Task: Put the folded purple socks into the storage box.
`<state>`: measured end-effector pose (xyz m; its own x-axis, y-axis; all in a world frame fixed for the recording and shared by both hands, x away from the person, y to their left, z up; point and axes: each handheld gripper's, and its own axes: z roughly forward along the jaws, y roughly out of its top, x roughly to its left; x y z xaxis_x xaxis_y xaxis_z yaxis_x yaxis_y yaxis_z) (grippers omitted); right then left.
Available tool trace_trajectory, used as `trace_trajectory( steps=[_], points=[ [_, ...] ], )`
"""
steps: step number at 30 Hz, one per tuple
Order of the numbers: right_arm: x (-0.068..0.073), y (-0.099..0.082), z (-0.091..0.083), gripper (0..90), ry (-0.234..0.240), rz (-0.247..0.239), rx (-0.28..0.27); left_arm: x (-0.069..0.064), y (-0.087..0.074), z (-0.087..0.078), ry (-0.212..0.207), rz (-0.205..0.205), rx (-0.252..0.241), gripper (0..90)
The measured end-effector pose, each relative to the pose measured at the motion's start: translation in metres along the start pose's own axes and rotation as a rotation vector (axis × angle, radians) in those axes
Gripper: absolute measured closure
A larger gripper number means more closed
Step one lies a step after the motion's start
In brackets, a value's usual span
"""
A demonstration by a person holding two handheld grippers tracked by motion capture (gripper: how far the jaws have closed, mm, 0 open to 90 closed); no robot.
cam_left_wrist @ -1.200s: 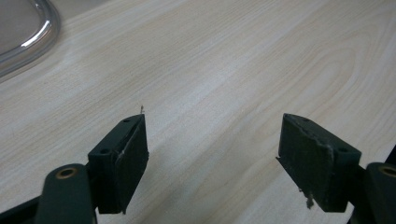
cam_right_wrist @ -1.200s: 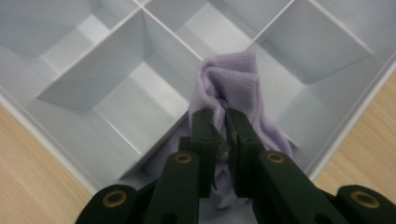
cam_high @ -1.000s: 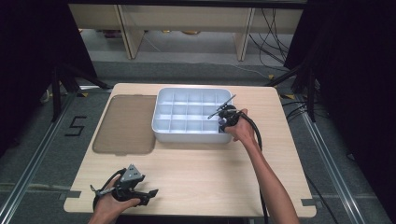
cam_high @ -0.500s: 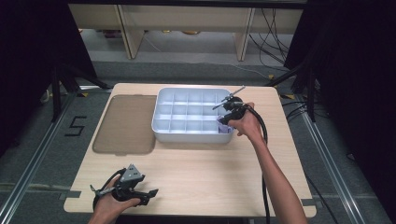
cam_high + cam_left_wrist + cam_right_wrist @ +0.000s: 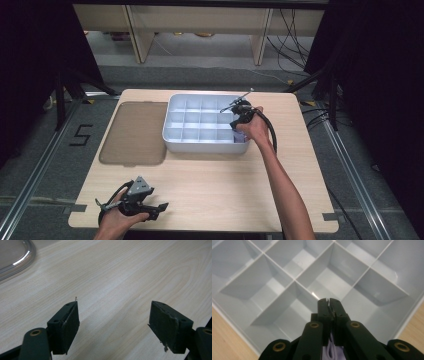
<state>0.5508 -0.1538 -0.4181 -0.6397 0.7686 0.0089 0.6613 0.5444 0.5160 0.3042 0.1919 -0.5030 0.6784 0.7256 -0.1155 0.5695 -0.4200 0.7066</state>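
One compartment tray (image 5: pixel 200 143), one lid (image 5: pixel 132 132); right gripper (image 5: pixel 329 300) pinching lilac cloth (image 5: pixel 331 352) (left gripper (image 5: pixel 113 320) spread).

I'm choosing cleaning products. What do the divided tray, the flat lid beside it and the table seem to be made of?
The divided tray looks like pale grey-white moulded plastic: smooth, slightly glossy walls with soft highlights. The flat lid seems to be tinted, see-through plastic; its rounded rim glints. The table shows light wood grain with a matte finish, possibly laminate rather than solid wood.

Fingers (image 5: pixel 65 330) spread wide above bare wooden table (image 5: pixel 120 277), clear lid (image 5: pixel 17 257) top left.
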Motion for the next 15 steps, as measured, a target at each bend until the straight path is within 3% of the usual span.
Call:
trace_trajectory(
  steps=[3,4,9,10,14,15],
  points=[
    [-0.003,-0.008,-0.001,88.9,-0.010,-0.002,0.032,0.000,0.000,0.000,0.010,0.000,-0.002,23.7],
    [-0.004,-0.011,0.000,89.0,-0.007,-0.009,0.036,0.001,0.001,-0.001,0.000,0.028,0.010,23.7],
    [-0.005,-0.019,0.008,90.0,0.010,0.004,0.056,-0.001,0.001,0.001,0.006,0.005,0.004,23.7],
    [-0.004,-0.019,0.008,90.0,0.012,0.018,0.062,0.000,0.001,0.000,0.004,0.021,0.015,23.7],
    [-0.006,-0.021,0.011,90.0,-0.003,-0.013,0.094,-0.001,0.001,0.001,0.006,0.007,0.002,23.7],
    [-0.006,-0.021,0.013,90.0,0.006,0.003,0.117,0.000,0.001,0.000,0.000,0.024,0.015,23.7]
  ],
)
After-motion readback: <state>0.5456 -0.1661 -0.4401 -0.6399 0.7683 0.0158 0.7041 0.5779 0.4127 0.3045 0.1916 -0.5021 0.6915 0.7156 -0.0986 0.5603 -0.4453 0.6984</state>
